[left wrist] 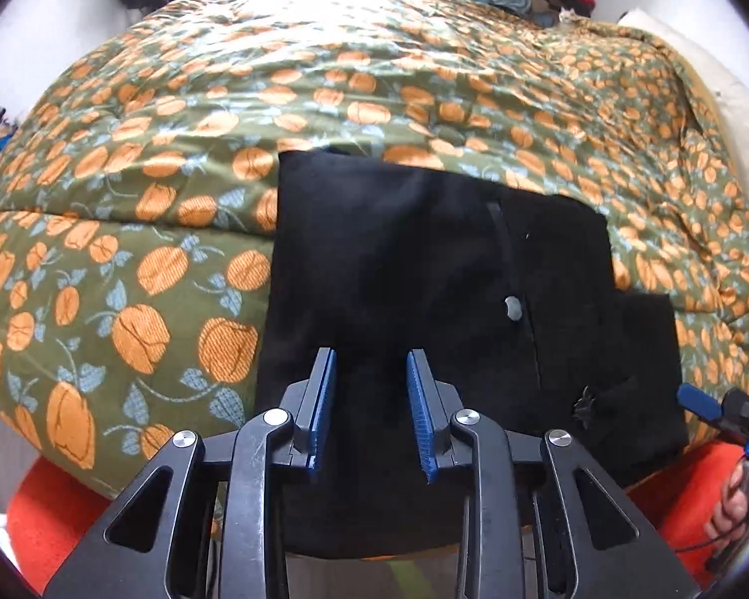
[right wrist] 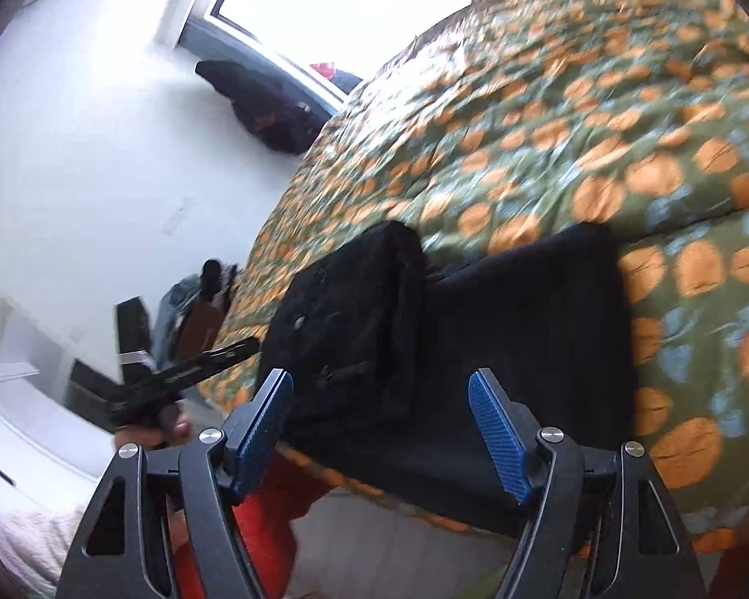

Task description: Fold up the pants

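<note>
Hovering over the black pants (left wrist: 424,299), your left claw (left wrist: 372,384) points down at them with its blue pads set narrow and nothing pinched between them, the dark cloth lying just beyond and beneath the tips. Those pants sit folded into a compact block on the bed's near edge, on the green quilt with orange pumpkins (left wrist: 175,149); a small pale button (left wrist: 513,307) shows to the right of your left claw, and a narrower folded layer sticks out further right. Your right claw (right wrist: 382,414) stands wide, pads apart and empty, and the folded pants (right wrist: 499,339) lie straight ahead of it, a thicker folded bundle (right wrist: 354,319) on top toward its left pad. Off to the left of that claw, in a blurred patch, you can pick out the other tool in your hand (right wrist: 167,432). Red fabric (left wrist: 60,509) shows below the bed edge, behind both claws.
</note>
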Available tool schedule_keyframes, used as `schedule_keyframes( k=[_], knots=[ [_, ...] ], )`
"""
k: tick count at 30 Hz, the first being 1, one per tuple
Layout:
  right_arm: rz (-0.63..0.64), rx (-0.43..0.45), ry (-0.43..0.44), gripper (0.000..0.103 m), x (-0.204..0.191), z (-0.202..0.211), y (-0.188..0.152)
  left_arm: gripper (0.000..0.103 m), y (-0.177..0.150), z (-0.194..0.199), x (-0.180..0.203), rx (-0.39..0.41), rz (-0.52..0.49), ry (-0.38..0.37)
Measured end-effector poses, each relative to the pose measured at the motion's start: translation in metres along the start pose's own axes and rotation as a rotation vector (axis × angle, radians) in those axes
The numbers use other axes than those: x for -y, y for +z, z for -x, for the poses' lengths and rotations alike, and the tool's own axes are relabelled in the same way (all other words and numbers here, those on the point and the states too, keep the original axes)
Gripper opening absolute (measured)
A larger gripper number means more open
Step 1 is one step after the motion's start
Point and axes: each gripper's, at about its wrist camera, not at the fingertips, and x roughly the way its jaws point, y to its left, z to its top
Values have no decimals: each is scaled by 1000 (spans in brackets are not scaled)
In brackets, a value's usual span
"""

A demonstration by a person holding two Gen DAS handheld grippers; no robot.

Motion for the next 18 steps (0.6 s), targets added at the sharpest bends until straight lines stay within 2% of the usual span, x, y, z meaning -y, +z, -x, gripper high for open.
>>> schedule_keyframes(
  k=[2,4,6,11,18],
  knots=[
    [-51,-77,-12,72,9,-26,6,27,-14,-8,16,-20,-81,4],
    [-78,-129,-39,72,16,-46,10,25,-24,-10,25,-33,-113,1],
    [-93,-200,-8,71,21,-64,14,25,-29,-9,27,-20,-125,18],
    [-60,-312,-47,69,13,-87,25,25,-27,-6,24,-22,-121,24],
    [-33,-326,-54,70,4,-96,22,25,-28,-5,28,-18,-127,51]
  ],
)
